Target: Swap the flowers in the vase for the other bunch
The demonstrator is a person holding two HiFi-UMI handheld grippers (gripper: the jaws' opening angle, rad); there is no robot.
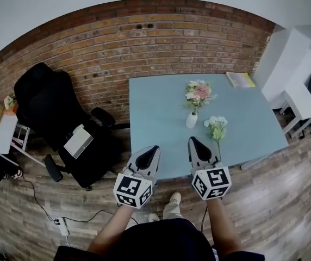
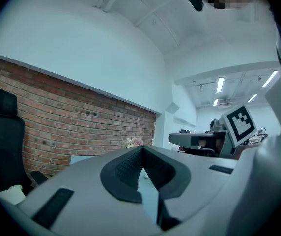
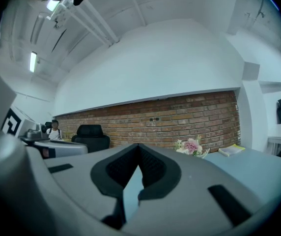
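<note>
Vase: a small white vase (image 1: pixel 191 119) stood upright on the table, about midway across it.
Flowers in the vase: a pink-and-white bunch (image 1: pixel 198 93) rose out of the vase's mouth. The right gripper view showed it just past the jaws (image 3: pixel 193 146).
Other bunch: a white-and-green bunch (image 1: pixel 216 125) lay flat on the tabletop just right of the vase and apart from it, with its stem toward the person.
Table: the pale blue table (image 1: pixel 155 102) carried the vase and was bare to the vase's left.
Right gripper: the right gripper (image 1: pixel 192 141) was held level on the person's side of the vase, near it but not touching. Its jaws were closed tip to tip with nothing between them (image 3: pixel 138 146).
Left gripper: the left gripper (image 1: pixel 154 148) was level with the right one, farther left of the vase and well apart from it. Its jaws met at the tips and held nothing (image 2: pixel 141 149).
Book: a yellow book (image 1: pixel 240 79) lay beyond the vase to its right, at the table's far corner.
Chair: a black office chair (image 1: pixel 52 107) stood well to the left of the vase, off the table.
Wall: a brick wall (image 1: pixel 144 42) ran behind the vase, past the table's far edge.
Floor: a wooden floor (image 1: pixel 275 200) lay below and around.
</note>
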